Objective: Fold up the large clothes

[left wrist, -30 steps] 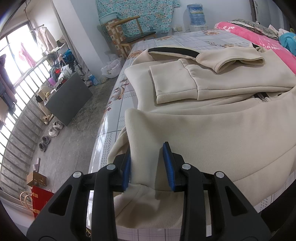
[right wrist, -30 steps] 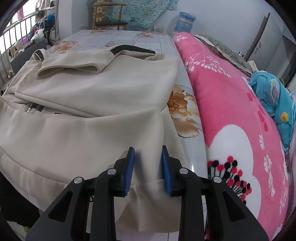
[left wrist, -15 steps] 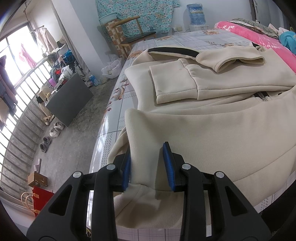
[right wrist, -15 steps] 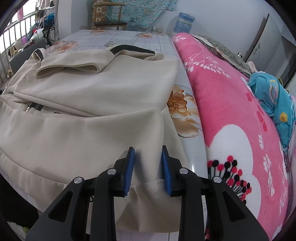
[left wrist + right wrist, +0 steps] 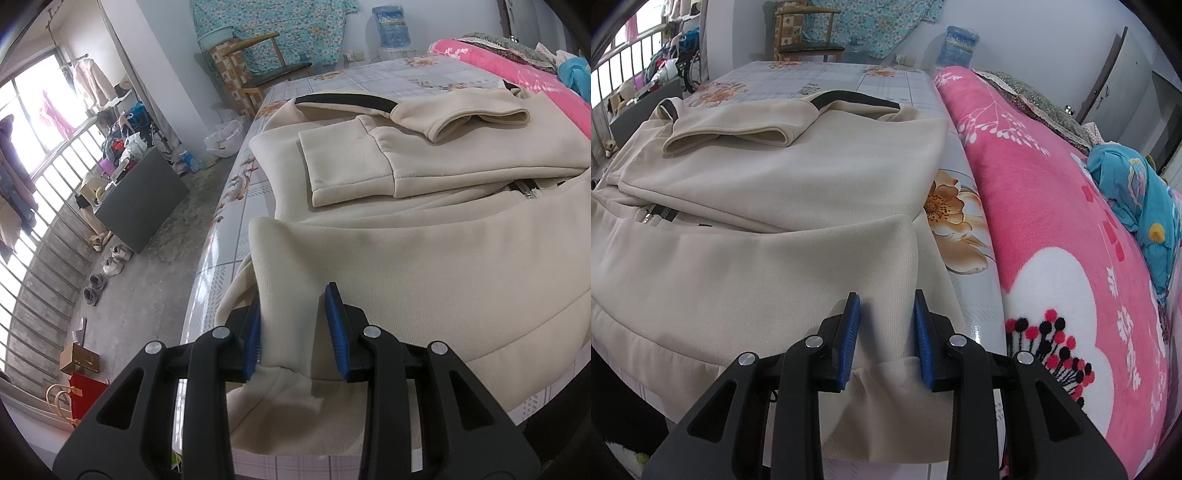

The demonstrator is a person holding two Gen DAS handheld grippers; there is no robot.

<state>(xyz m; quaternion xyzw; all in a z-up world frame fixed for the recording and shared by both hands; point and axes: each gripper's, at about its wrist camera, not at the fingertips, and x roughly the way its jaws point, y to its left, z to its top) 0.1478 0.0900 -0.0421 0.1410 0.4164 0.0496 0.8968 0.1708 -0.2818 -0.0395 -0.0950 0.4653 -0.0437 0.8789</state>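
A large cream zip jacket (image 5: 424, 236) lies on a floral-covered table, sleeves folded across its chest; it also shows in the right wrist view (image 5: 768, 206). Its bottom hem is lifted and turned toward the collar. My left gripper (image 5: 293, 325) is shut on the hem's left corner, cloth bunched between the blue pads. My right gripper (image 5: 884, 325) is shut on the hem's right corner in the same way. The zipper (image 5: 524, 190) shows at the fold line. The black collar band (image 5: 857, 98) lies at the far end.
A pink floral blanket (image 5: 1071, 236) and a blue cloth (image 5: 1137, 199) lie right of the jacket. The table edge (image 5: 221, 236) drops to a floor with shoes, a dark box (image 5: 142, 201) and a railing. A wooden chair (image 5: 258, 62) stands beyond the table.
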